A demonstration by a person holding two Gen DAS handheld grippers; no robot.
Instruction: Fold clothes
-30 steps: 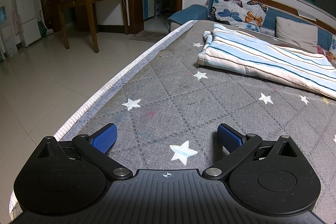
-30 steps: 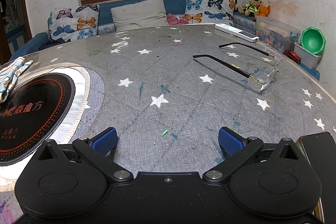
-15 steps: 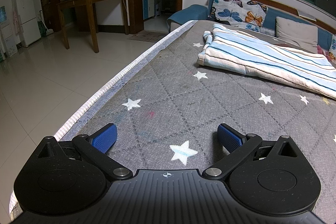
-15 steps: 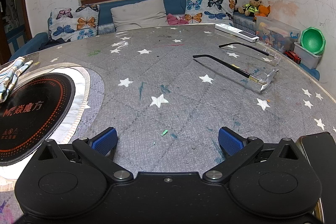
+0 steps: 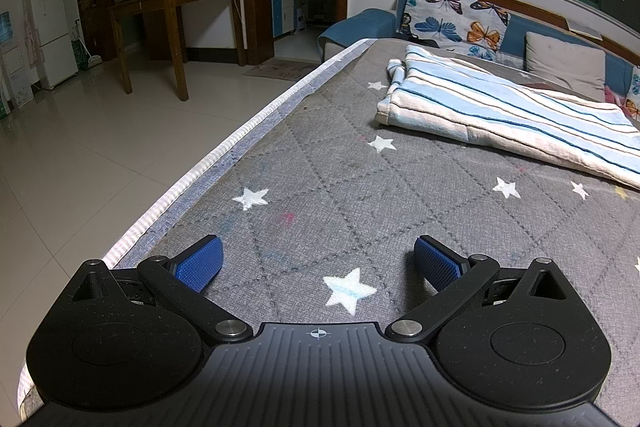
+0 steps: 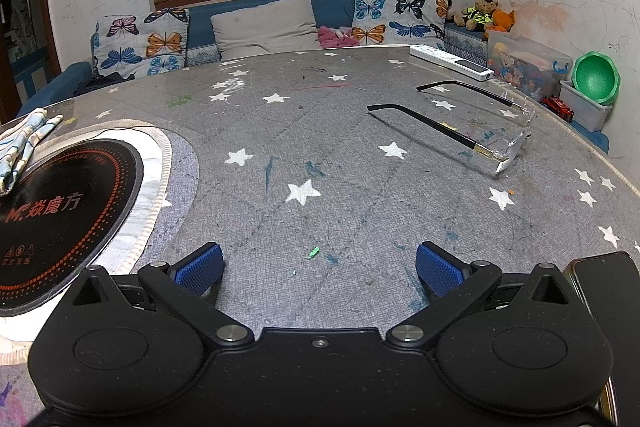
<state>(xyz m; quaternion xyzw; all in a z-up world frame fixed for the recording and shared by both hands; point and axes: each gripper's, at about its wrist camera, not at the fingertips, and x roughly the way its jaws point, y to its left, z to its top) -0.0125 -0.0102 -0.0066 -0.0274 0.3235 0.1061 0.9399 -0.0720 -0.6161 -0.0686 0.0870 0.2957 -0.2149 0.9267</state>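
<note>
Left gripper [image 5: 316,261] spread wide and empty, low over the counter [image 5: 360,195]; striped garment [image 5: 512,119] lying ahead, well apart. Right gripper [image 6: 318,263] equally wide, holding nothing, near glasses [image 6: 480,131].

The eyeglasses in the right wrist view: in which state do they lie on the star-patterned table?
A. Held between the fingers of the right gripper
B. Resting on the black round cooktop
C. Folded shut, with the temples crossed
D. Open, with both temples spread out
D: the eyeglasses lie on the table with both black temples spread out, well ahead of the open right gripper and far from the cooktop.
</note>
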